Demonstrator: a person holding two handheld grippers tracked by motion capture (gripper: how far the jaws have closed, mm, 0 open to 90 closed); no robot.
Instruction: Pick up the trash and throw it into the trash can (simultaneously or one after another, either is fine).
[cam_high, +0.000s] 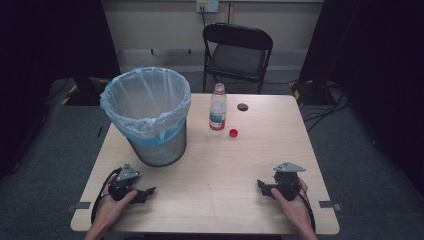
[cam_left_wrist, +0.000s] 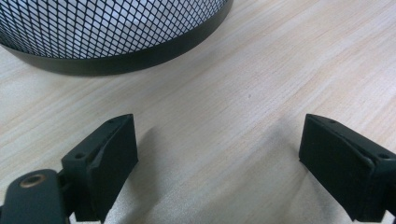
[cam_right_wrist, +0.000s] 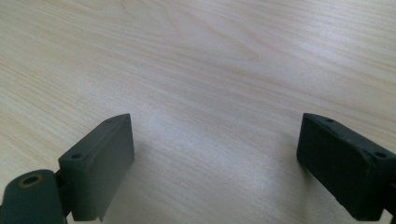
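Observation:
A clear plastic bottle (cam_high: 217, 108) with a red-and-white label stands uncapped at the table's far middle. Its red cap (cam_high: 233, 133) lies on the wood just to its right. A mesh waste bin (cam_high: 146, 115) lined with a pale bag stands at the left; its black base rim (cam_left_wrist: 140, 56) shows in the left gripper view. My left gripper (cam_high: 149, 192) rests near the front left edge, jaws wide apart with bare wood between them (cam_left_wrist: 219, 154). My right gripper (cam_high: 261, 186) rests near the front right, also open over bare wood (cam_right_wrist: 215, 154).
The light wooden table (cam_high: 220, 165) has a round cable hole (cam_high: 243, 107) near its far edge. A black folding chair (cam_high: 236, 52) stands behind the table. Cables trail on the grey floor at the right.

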